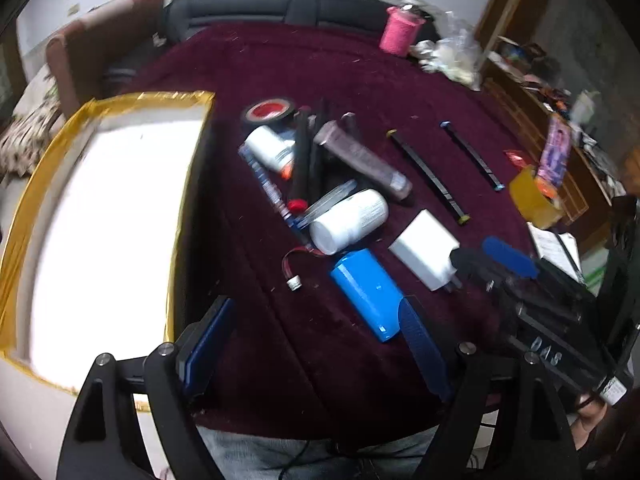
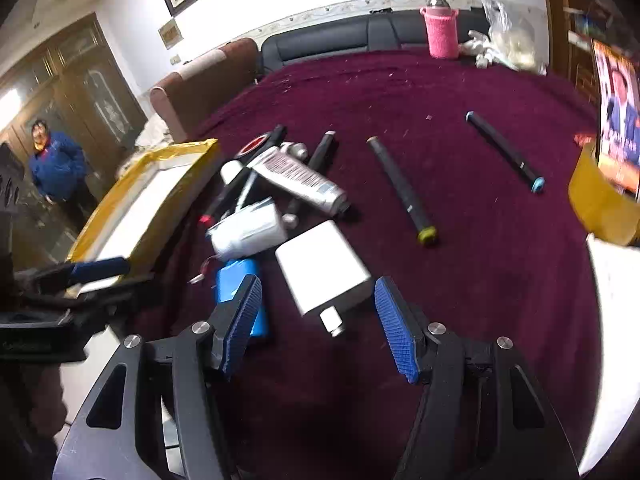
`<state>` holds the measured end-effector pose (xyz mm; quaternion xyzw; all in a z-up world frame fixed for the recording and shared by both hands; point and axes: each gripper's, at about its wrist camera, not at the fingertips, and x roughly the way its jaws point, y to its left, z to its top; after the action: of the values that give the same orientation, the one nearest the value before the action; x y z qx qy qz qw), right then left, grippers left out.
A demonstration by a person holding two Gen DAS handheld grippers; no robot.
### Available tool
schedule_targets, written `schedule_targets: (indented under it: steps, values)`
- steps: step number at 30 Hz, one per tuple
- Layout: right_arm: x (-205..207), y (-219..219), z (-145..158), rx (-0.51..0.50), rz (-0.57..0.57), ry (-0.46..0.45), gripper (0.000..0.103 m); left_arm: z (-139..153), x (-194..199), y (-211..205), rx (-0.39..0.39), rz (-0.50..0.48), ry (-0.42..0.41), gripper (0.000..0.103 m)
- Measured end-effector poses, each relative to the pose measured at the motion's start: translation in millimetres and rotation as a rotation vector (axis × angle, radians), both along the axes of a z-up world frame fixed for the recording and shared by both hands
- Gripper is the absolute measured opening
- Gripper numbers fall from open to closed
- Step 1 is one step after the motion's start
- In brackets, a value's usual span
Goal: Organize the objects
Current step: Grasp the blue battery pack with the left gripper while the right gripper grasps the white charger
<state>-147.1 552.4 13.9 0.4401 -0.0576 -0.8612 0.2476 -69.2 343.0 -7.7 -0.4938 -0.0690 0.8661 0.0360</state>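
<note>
On the maroon cloth [image 1: 320, 60] lies a heap: a red tape roll [image 1: 268, 112], two white bottles [image 1: 348, 220], a grey tube [image 1: 360, 156] and dark pens. A blue battery pack [image 1: 364, 292] and a white charger [image 1: 426, 252] lie nearest me. My left gripper [image 1: 316, 348] hovers open over the cloth's near edge, the battery by its right finger. My right gripper [image 2: 318, 326] is open, its pads clear of the charger [image 2: 324, 268], whose plug end lies between the fingertips. Two markers [image 2: 400, 188] [image 2: 504, 152] lie apart on the right.
A white box with yellow taped rim [image 1: 112, 220] stands at the left of the cloth. A pink bottle [image 2: 442, 32] and a plastic bag [image 2: 504, 40] sit at the far edge, a yellow box [image 2: 596, 204] at the right. A person in a blue jacket [image 2: 56, 164] stands far left.
</note>
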Motion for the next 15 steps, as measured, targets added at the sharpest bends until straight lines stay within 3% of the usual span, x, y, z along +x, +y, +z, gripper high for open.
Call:
schedule_targets:
  steps: [2, 7, 9, 10, 13, 15]
  values:
    - [-11.8, -3.2, -5.2, 0.018, 0.006, 0.021, 0.06, -1.0, 2.1, 1.0, 0.012, -0.009, -0.014, 0.083]
    - [-32.0, -20.0, -24.0, 0.087, 0.058, -0.033, 0.06, 6.0, 6.3, -3.5, 0.037, -0.019, -0.03, 0.083]
    - [-28.7, -29.6, -30.4, 0.138, 0.072, 0.001, 0.059, 6.3, 3.1, -3.2, 0.027, -0.018, -0.045, 0.083]
    - [-28.2, -30.0, -32.5, 0.155, 0.058, 0.009, 0.056, 6.2, 1.0, -0.2, 0.02, -0.026, -0.053, 0.083]
    - [-30.5, -12.5, -34.9, 0.077, 0.0, -0.055, 0.056, 6.6, -6.6, 13.3, 0.04, -0.094, -0.057, 0.082]
    - [-27.6, 1.8, -30.6, 0.106, -0.059, -0.058, 0.056, 3.8, -12.4, 24.1, 0.017, -0.105, -0.066, 0.079]
